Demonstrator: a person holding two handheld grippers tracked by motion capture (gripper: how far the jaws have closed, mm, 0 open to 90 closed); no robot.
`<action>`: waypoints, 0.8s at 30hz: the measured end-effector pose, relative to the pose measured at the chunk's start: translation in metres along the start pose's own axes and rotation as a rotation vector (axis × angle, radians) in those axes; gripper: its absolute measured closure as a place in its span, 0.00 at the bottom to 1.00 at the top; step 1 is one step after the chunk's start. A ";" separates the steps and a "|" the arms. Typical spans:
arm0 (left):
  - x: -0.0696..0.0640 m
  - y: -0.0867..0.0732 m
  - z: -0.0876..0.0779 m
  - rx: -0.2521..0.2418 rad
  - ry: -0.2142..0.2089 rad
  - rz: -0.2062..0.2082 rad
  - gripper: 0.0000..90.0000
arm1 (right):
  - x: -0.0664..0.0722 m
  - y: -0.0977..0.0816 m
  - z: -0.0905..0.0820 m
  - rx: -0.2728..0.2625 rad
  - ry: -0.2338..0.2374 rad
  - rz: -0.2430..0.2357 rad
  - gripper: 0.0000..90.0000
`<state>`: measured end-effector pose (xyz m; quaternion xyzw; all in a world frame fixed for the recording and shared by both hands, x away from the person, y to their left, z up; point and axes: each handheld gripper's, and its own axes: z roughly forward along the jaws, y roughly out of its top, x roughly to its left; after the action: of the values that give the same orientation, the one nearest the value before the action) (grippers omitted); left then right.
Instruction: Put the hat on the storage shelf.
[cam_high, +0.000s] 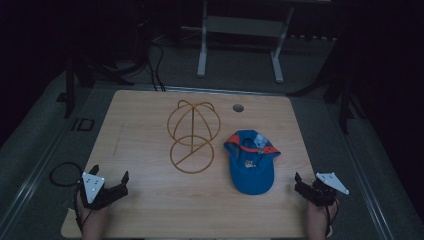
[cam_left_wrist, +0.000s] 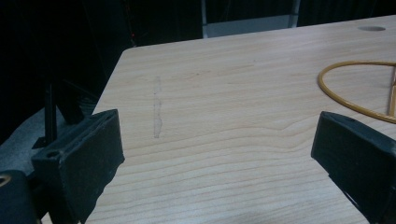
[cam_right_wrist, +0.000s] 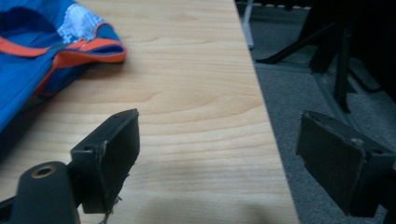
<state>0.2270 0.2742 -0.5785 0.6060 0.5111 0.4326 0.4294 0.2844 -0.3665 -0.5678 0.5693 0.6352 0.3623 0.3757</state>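
Right of the table's (cam_high: 150, 210) middle lies a blue cap (cam_high: 251, 162), upside down, orange trim round the rim, just beside a yellow wire hat stand (cam_high: 192, 135). Left gripper (cam_high: 109, 176) and right gripper (cam_high: 306, 186) both gape wide, holding nothing, well apart from it.

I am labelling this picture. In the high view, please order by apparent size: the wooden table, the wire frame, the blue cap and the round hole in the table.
1. wooden table
2. wire frame
3. blue cap, clearly smaller than the frame
4. round hole
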 end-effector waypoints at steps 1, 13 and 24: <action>0.000 0.000 0.000 -0.003 -0.002 -0.004 0.03 | 0.000 0.000 0.001 0.006 0.009 -0.005 0.16; -0.008 0.003 0.001 0.000 -0.089 -0.008 0.03 | 0.009 0.006 0.001 0.047 0.091 -0.058 0.16; -0.015 0.007 0.000 0.018 -0.125 -0.009 0.05 | 0.014 0.049 0.004 0.078 0.248 -0.016 0.15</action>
<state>0.2268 0.2587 -0.5731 0.6335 0.4899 0.3872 0.4569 0.3086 -0.3483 -0.5269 0.5290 0.6950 0.4021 0.2747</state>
